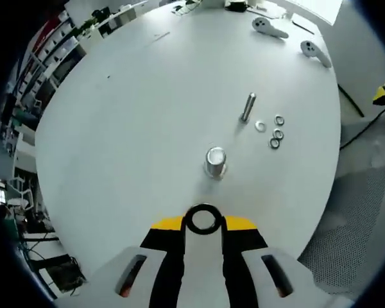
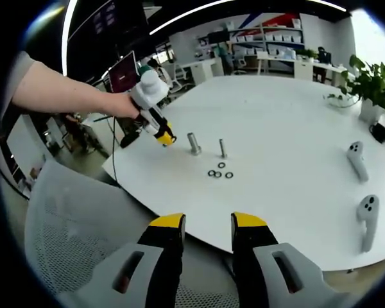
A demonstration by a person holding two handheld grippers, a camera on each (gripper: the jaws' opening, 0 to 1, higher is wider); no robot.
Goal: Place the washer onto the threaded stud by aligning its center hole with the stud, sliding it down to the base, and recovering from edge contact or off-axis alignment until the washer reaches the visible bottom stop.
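Note:
My left gripper (image 1: pixel 203 224) is shut on a dark metal washer (image 1: pixel 202 219), held flat between its yellow tips near the table's front edge. Just beyond the washer stands a thick silver cylinder (image 1: pixel 215 162). A thinner upright threaded stud (image 1: pixel 248 106) stands farther off. Several loose washers (image 1: pixel 274 131) lie to the right of that stud. In the right gripper view a hand holds the left gripper (image 2: pixel 164 137) a little left of the cylinder (image 2: pixel 194 142), the stud (image 2: pixel 222 149) and the loose washers (image 2: pixel 219 172). My right gripper (image 2: pixel 207 224) stands open with nothing between its fingers, off the table's edge.
The round white table (image 1: pixel 128 115) carries two white hand controllers (image 1: pixel 269 27) (image 1: pixel 316 52) at its far side, also seen in the right gripper view (image 2: pixel 356 160) (image 2: pixel 367 221). A grey mesh chair (image 2: pixel 70 237) sits under my right gripper. Shelves and desks stand behind.

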